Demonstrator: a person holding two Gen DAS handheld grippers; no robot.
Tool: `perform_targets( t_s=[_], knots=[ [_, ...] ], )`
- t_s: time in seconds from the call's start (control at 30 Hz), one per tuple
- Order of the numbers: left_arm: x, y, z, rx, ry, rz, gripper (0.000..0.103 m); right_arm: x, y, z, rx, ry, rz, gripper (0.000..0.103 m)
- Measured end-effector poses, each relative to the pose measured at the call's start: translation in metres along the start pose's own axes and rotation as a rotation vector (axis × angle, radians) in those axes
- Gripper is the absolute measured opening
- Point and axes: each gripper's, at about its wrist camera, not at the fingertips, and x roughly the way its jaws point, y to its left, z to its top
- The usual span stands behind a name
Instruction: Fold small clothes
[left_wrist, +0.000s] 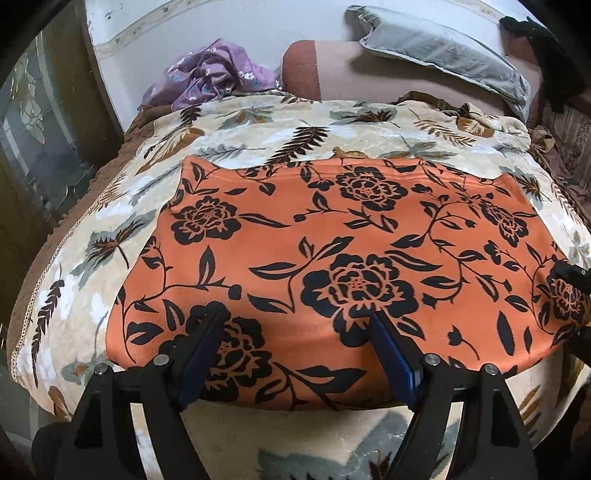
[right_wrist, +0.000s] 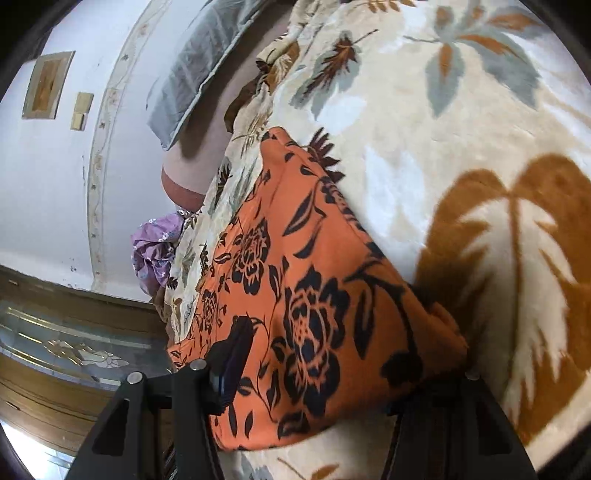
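Folding starts from where you are: the orange flowered cloth (left_wrist: 332, 236) lies flat on the leaf-patterned blanket (left_wrist: 258, 125) covering the bed. Your left gripper (left_wrist: 299, 325) hovers over its near edge with fingers spread, gripping nothing. Your right gripper (right_wrist: 332, 369) is at the cloth's right corner, fingers apart around it; whether they pinch it I cannot tell. Take both near corners firmly, lift evenly, and match edges before you let go.
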Motion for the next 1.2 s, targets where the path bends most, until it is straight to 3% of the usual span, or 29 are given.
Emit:
perform_targets(
  t_s=[0.37,0.43,0.53,0.63,0.67,0.73,0.83,0.87,0.97,1.07,1.2],
  knots=[
    [0.022,0.003,-0.002,-0.016,0.052,-0.009,0.083,-0.005,0.005,0.003,-0.05,-0.03,-0.041,0.059],
    [0.02,0.003,0.0,-0.007,0.05,-0.007,0.083,-0.021,0.005,0.005,-0.058,-0.092,-0.084,0.059],
    [0.016,0.008,0.002,-0.015,0.043,-0.013,0.083,-0.071,0.009,0.009,-0.091,-0.348,-0.217,0.06],
    [0.01,0.023,0.006,-0.028,0.018,0.018,0.083,-0.09,0.024,0.004,-0.188,-0.451,-0.209,0.06],
    [0.007,0.03,0.008,-0.039,0.004,0.033,0.083,-0.088,0.03,0.001,-0.229,-0.447,-0.192,0.06],
    [0.005,0.048,0.012,-0.065,-0.005,0.071,0.083,-0.068,0.044,-0.005,-0.318,-0.357,-0.169,0.06],
    [0.009,0.069,0.012,-0.093,0.014,0.121,0.083,-0.035,0.059,-0.017,-0.431,-0.228,-0.184,0.05],
    [0.013,0.077,0.011,-0.103,0.024,0.139,0.083,-0.023,0.064,-0.021,-0.472,-0.175,-0.195,0.043],
    [0.031,0.088,0.001,-0.107,0.093,0.175,0.084,0.004,0.053,-0.024,-0.473,-0.084,-0.285,0.04],
    [0.031,0.094,-0.003,-0.156,0.086,0.144,0.085,0.0,0.046,-0.018,-0.43,-0.088,-0.25,0.038],
    [0.028,0.092,0.01,-0.111,0.08,0.144,0.084,0.0,0.054,-0.012,-0.43,-0.083,-0.243,0.038]
  ],
)
